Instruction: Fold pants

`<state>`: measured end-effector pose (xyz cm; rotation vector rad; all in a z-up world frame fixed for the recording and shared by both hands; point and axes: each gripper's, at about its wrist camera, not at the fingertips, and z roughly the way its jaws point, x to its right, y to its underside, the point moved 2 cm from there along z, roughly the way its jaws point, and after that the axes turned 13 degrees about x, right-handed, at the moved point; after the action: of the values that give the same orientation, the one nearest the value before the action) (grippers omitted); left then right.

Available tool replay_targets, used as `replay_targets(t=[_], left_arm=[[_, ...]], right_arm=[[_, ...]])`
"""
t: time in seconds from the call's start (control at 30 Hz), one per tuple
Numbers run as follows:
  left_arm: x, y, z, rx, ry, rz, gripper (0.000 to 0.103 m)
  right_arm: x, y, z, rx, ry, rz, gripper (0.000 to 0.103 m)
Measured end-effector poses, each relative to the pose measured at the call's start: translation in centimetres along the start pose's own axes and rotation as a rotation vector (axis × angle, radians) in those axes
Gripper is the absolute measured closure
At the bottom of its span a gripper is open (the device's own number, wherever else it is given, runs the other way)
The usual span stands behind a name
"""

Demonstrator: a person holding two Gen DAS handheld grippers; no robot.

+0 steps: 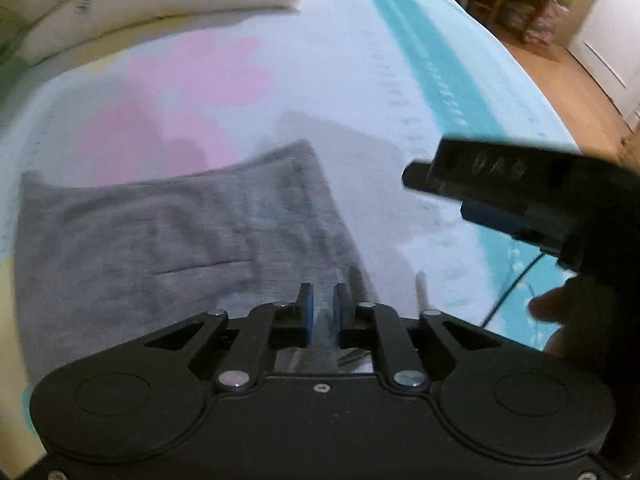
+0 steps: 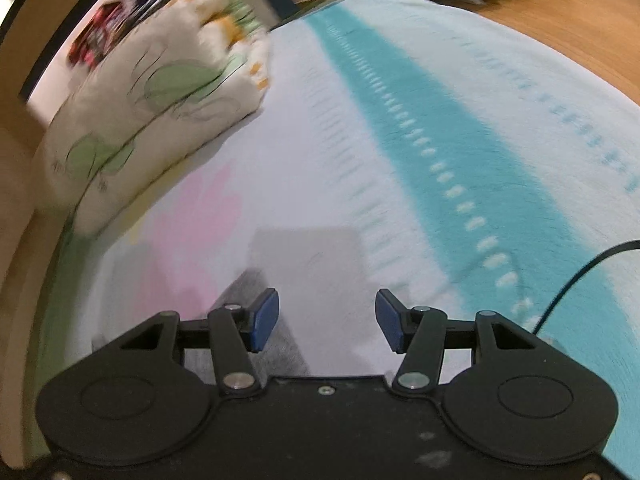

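Observation:
Grey pants [image 1: 168, 236] lie folded and flat on the bed in the left wrist view, ahead and to the left. My left gripper [image 1: 323, 312] hovers over their near right edge with its blue pads close together; a narrow gap shows between them with nothing clearly held. My right gripper [image 2: 326, 320] is open and empty above the bed, and its black body [image 1: 520, 196] shows at the right in the left wrist view. A corner of the pants [image 2: 256, 292] lies just beyond its left finger.
The bed cover [image 1: 360, 80] is white with pink patches and a teal stripe [image 2: 440, 160]. A floral pillow [image 2: 152, 112] lies at the far left. A black cable [image 2: 576, 276] runs at the right. Wooden floor [image 1: 560, 72] and furniture lie beyond the bed.

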<state>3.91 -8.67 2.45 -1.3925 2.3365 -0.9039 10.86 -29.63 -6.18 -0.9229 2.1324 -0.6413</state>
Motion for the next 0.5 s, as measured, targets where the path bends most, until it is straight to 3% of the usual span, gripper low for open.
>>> replay_targets(t=[0.07, 0.2, 0.37, 0.5], left_arm=[[-1.1, -0.1, -2.0, 0.05, -0.05, 0.007, 0.082], [-4.4, 0.9, -6.1, 0.092, -0.177, 0.036, 0.056], [-9.7, 3.1, -9.9, 0.073, -0.254, -0.036, 0.054], [-13.3, 5.1, -10.9, 0.056, -0.29, -0.115, 0.052]], right_arm=[[-0.7, 0.4, -0.3, -0.007, -0.035, -0.066, 0.046], [-2.6, 1.6, -0.4, -0.051, -0.13, -0.163, 0.046], [-3.3, 3.2, -0.1, -0.174, -0.242, -0.156, 0.046], [-3.2, 4.4, 0.0, -0.242, -0.229, -0.13, 0.046]])
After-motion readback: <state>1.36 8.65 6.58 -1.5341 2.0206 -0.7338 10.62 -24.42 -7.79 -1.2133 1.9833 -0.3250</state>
